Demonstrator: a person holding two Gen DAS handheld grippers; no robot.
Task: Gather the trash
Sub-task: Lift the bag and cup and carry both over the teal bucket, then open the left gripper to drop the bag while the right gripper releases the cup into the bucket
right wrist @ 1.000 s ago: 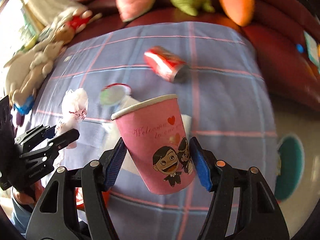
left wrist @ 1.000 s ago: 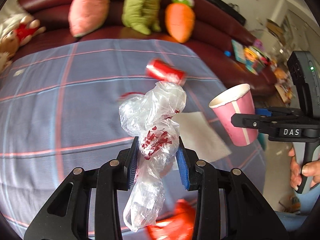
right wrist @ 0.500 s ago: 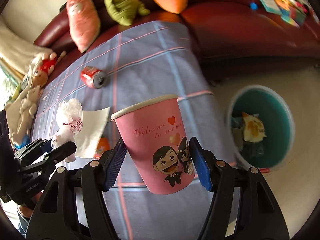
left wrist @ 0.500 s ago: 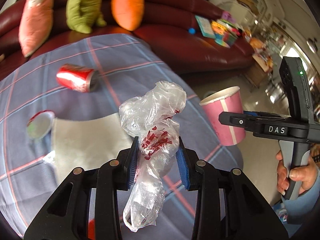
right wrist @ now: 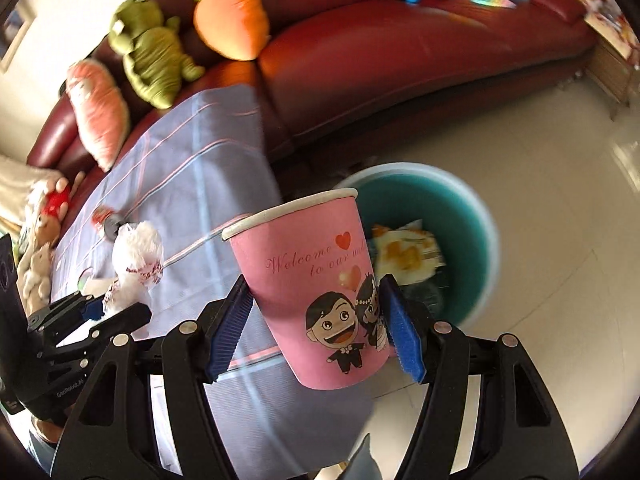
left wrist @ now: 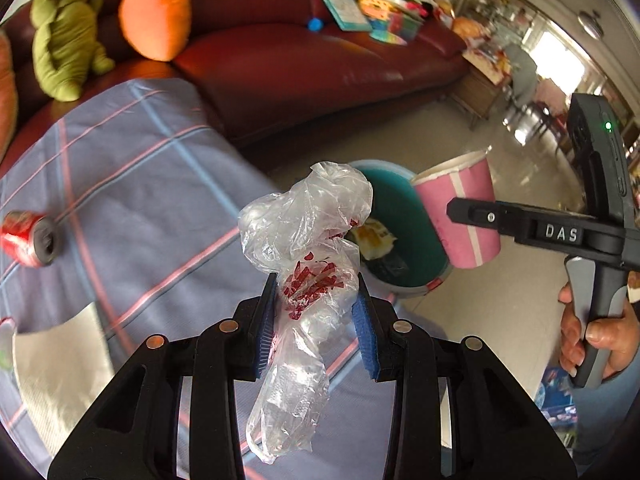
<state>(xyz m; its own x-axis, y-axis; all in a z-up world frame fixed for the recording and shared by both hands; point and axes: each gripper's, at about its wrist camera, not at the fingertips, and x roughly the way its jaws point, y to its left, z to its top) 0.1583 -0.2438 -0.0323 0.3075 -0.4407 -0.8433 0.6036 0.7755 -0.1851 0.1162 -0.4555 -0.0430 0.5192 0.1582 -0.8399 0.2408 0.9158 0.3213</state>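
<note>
My left gripper [left wrist: 316,316] is shut on a crumpled clear plastic bag [left wrist: 308,248] with red print, held in the air over the table's right edge. My right gripper [right wrist: 316,320] is shut on a pink paper cup [right wrist: 316,288] with a cartoon couple, held upright near a teal trash bin [right wrist: 480,216] on the floor. The bin [left wrist: 404,248] holds some crumpled trash. The cup [left wrist: 460,208] and right gripper [left wrist: 480,216] show in the left wrist view beside the bin. The bag [right wrist: 136,256] and left gripper [right wrist: 92,312] show at the left of the right wrist view.
A red soda can [left wrist: 28,238] lies on the blue checked tablecloth [left wrist: 132,184]. White paper [left wrist: 52,364] lies at the left. A dark red sofa [left wrist: 300,60] with plush toys [left wrist: 154,20] stands behind. Tiled floor [right wrist: 560,320] surrounds the bin.
Both grippers have swung right, away from the table's middle towards the bin on the floor, with the bag and cup still held. The bin is now closer in both views.
</note>
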